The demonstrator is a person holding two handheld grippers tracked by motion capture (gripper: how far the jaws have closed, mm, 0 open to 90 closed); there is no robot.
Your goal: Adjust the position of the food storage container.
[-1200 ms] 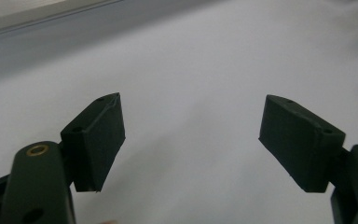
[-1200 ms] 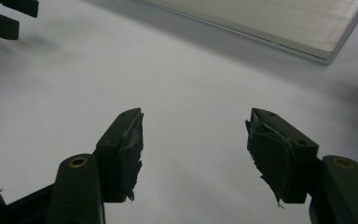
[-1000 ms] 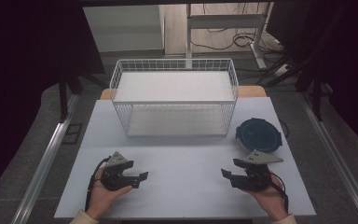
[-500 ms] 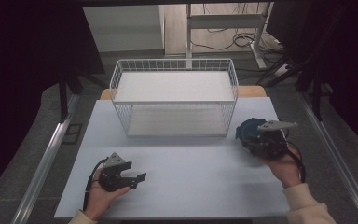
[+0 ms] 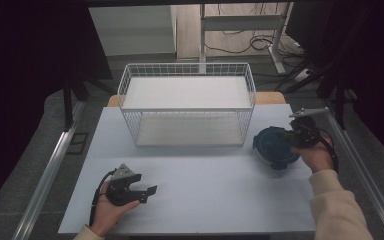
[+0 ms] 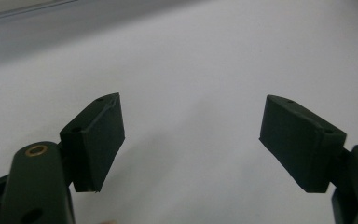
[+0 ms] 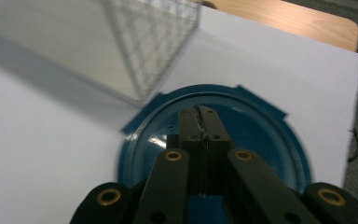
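right gripper (image 7: 200, 122) — jaws closed, over blue lid (image 7: 265, 140)

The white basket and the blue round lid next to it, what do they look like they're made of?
The basket looks like white-coated metal wire: thin rods in an open grid. The blue lid is probably glossy plastic, given its moulded rim tabs and bright reflections, though that is not certain.

No text, label, brand, number or sign could be read on anything in any of the views.
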